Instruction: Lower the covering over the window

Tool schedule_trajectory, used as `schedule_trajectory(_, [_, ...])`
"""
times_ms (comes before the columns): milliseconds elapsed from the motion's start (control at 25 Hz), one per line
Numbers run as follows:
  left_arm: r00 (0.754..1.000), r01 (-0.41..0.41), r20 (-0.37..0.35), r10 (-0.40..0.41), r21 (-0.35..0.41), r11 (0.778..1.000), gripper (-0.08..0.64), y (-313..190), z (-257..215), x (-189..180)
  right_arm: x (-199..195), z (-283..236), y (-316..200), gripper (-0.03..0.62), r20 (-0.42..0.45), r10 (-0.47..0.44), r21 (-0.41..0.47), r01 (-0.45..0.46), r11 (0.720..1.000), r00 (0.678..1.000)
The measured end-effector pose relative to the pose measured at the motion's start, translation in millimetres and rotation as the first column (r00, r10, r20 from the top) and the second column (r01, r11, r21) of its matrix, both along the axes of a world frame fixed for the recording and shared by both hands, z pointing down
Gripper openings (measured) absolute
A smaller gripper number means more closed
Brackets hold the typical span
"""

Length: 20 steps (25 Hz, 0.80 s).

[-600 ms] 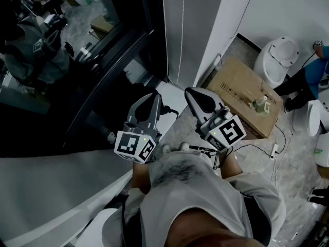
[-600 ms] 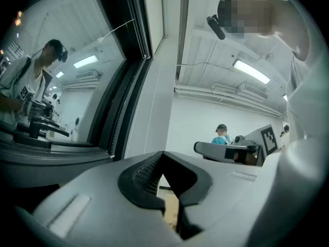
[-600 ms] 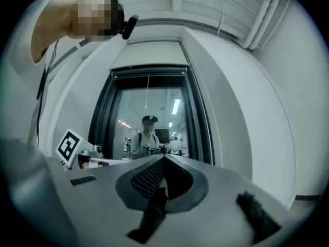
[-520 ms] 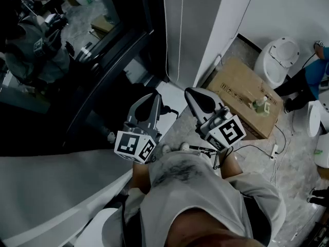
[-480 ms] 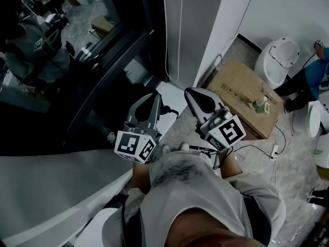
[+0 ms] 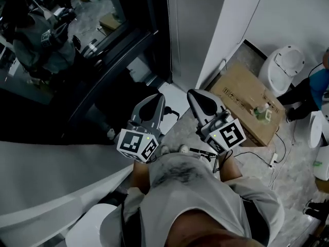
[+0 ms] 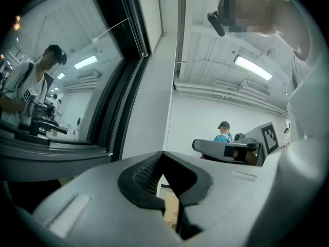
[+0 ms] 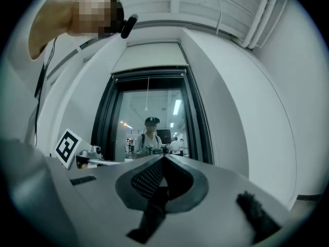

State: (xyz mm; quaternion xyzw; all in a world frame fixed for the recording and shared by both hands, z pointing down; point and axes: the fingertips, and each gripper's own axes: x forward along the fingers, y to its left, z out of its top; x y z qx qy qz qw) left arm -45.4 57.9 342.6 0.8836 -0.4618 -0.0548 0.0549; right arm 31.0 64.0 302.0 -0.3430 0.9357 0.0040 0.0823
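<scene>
Upper left of the head view: the window (image 6: 61, 60), dark glass bare, so I'd judge the covering isn't down over it yet. Lower centre, the left gripper (image 6: 156, 100) is clenched on nothing and points up-frame. Top centre, thin cords (image 6: 177, 35) run straight up the frame beyond and between both tips, neither plainly nearer. The right gripper (image 6: 195, 93) is clamped tight too, empty. Its own view shows a pull cord (image 8: 148, 94) hanging mid-window above the jaws.

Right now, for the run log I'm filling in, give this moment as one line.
left gripper: shut, empty | right gripper: shut, empty | window: uncovered | pull cord: hanging, untouched
</scene>
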Motion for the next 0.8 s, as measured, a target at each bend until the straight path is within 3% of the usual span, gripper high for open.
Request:
schedule_trajectory(560, [1.0, 0.021, 0.014, -0.021, 0.003, 1.0, 0.005, -1.9, -3.8, 15.8, 6.9, 0.1, -7.0, 0.017, -0.018, -0.044, 0.013, 0.045, 0.999, 0.999])
schedule_trajectory(800, [1.0, 0.007, 0.005, -0.007, 0.008, 1.0, 0.005, -27.2, -2.2, 15.3, 4.4, 3.4, -32.6, 0.017, -0.056, -0.016, 0.002, 0.016, 1.0, 0.998])
